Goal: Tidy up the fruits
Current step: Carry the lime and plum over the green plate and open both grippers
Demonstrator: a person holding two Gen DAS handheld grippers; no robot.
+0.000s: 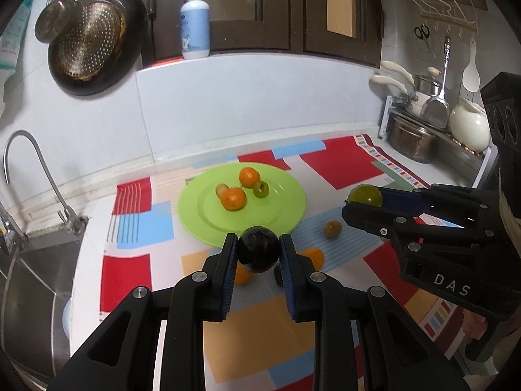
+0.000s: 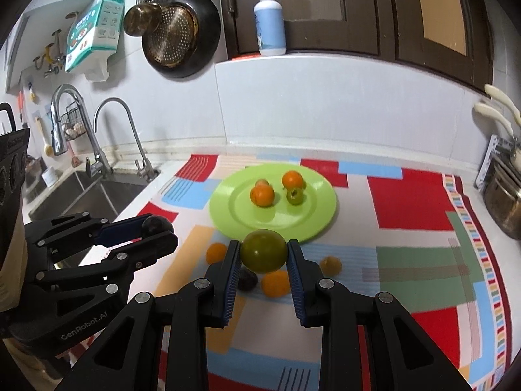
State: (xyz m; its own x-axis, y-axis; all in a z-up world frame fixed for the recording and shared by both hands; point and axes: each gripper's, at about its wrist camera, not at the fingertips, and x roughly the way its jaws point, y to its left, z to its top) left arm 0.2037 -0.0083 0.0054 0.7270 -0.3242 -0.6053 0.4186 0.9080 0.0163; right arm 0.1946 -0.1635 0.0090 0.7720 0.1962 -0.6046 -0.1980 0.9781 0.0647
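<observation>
Left tool (image 1: 258,254) pinches a dark, near-black round plum (image 1: 258,249), held above the counter (image 2: 420,195) short of the round lime-green plastic plate (image 1: 286,210), presumably for transfer. The plate holds four small fruits. Right tool (image 2: 263,254) pinches a round olive-green fruit (image 2: 263,250), likewise aloft. Several loose fruits lie on the patchwork cloth (image 2: 423,260) below.

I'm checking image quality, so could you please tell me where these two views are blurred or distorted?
Left wrist view: fisheye bends the counter edge; dark plum in the left gripper sharp, green plate fruit soft. Right wrist view: same bending; green fruit in the right gripper sharp.
</observation>
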